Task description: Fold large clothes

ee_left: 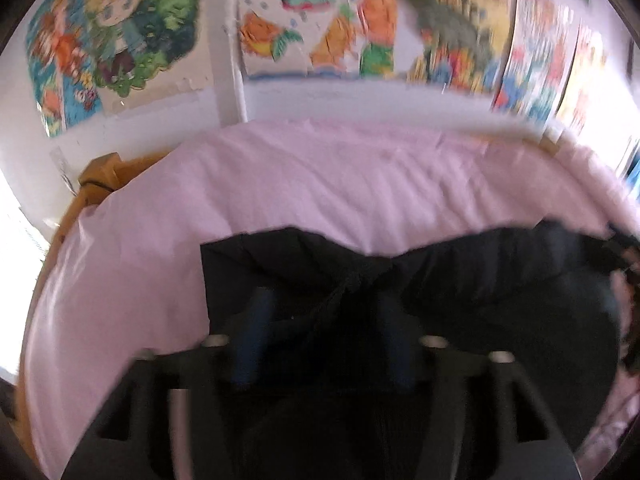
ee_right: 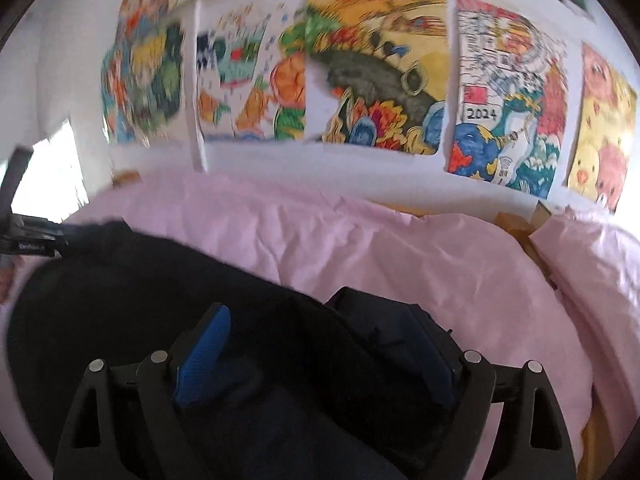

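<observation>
Both tongs, left [ee_left: 324, 320] and right [ee_right: 320, 344], are standing apart over the dark garment [ee_right: 120, 300], which is lying partly folded on the pink bed [ee_right: 360, 240]; more folds are likely remaining.

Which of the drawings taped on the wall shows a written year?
The drawing with the blue globe and dragon, second from the right in the right wrist view: it alone reads 2024; the others show only pictures.

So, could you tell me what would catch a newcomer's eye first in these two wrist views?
Probably the bright children's drawings taped across the white wall behind the bed. Next comes the dark garment lying on the pink bedsheet, filling the near part of both views. Both the left gripper and the right gripper stand over it with blue-padded jaws apart.
</observation>
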`<state>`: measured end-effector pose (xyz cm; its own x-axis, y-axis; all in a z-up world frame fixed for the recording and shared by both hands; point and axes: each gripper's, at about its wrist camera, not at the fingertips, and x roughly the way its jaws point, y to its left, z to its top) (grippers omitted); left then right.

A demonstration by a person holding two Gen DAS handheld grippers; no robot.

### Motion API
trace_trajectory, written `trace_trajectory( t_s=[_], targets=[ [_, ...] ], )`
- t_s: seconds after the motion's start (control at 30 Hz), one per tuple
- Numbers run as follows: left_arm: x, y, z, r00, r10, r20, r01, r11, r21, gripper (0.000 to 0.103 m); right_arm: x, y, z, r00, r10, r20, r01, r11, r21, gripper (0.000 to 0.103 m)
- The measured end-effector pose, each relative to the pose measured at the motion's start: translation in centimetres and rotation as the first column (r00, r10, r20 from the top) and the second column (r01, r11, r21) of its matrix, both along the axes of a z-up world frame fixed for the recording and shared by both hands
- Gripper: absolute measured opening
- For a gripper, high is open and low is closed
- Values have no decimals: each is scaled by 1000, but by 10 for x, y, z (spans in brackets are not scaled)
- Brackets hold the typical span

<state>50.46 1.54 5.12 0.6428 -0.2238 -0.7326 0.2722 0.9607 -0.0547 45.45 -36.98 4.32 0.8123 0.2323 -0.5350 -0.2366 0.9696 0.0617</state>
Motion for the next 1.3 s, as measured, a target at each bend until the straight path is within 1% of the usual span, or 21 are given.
trace_trajectory(
  t_s=[0.07,0.13,0.2,0.33,0.4,0.43,0.47,0.5,0.53,0.57,0.6,0.73,0.8,0.93,0.97,1.07,1.13,1.2,1.23,1.27,1.3],
  targets=[
    [-10,16,12,999,-10,53,12,999,-43,79,-7,-18,3,1000,-23,1,23,1000,18,89],
    [-18,28,18,995,5,96,-3,1000,-21,86,-12,-36,-1,999,-40,-23,41,998,40,89],
    [-22,40,17,994,0,107,2,1000,-24,87,-11,-55,-11,996,-56,-75,63,993,102,89],
    [-8,55,-8,999,54,0,-53,998,-34,87,-1,-76,-38,977,-79,-197,123,967,223,89],
    [2,55,-20,995,79,-53,-81,996,-39,86,3,-82,-47,969,-87,-229,151,949,278,88],
    [8,54,-25,993,97,-70,-101,993,-56,85,3,-83,-47,970,-91,-227,157,943,293,75],
    [12,54,-26,991,108,-74,-113,991,-75,74,5,-82,-48,970,-87,-227,154,942,298,52],
    [17,52,-27,990,115,-77,-122,987,-107,60,7,-81,-48,968,-95,-232,161,945,285,50],
    [20,52,-27,991,101,-89,-112,984,-138,25,8,-79,-47,969,-100,-227,161,949,271,45],
    [25,49,-28,990,96,-107,-112,982,-155,18,10,-75,-46,970,-117,-214,168,956,240,30],
    [28,49,-28,988,118,-104,-133,980,-146,17,12,-73,-46,969,-128,-211,175,960,218,28],
    [33,32,-35,982,187,-37,-188,982,-33,12,22,-67,-53,963,-175,-204,207,967,149,27],
    [36,28,-46,980,199,-23,-199,980,-1,12,26,-62,-61,962,-184,-202,207,973,98,27],
    [45,34,-72,976,207,-60,-209,977,-33,15,31,-56,-74,959,-195,-204,209,977,47,27],
    [45,36,-73,976,212,-59,-214,976,-42,21,31,-55,-75,958,-203,-201,214,976,35,29],
    [40,48,-63,968,237,-76,-243,966,-86,32,22,-50,-63,963,-223,-153,224,974,-11,36],
    [25,55,-46,958,283,-44,-287,951,-117,42,10,-44,-50,972,-210,-106,207,977,-44,40],
    [4,57,-26,953,302,17,-297,945,-137,56,-10,-33,-34,981,-189,-33,186,980,-70,59],
    [-7,56,-18,952,301,54,-291,946,-143,65,-20,-27,-27,986,-169,2,168,983,-68,75],
    [-20,52,-10,951,293,97,-278,949,-146,73,-33,-18,-21,991,-130,35,132,989,-64,84],
    [-36,45,-2,953,265,147,-244,958,-148,76,-41,-8,-17,994,-94,51,98,993,-67,85]
  ],
)
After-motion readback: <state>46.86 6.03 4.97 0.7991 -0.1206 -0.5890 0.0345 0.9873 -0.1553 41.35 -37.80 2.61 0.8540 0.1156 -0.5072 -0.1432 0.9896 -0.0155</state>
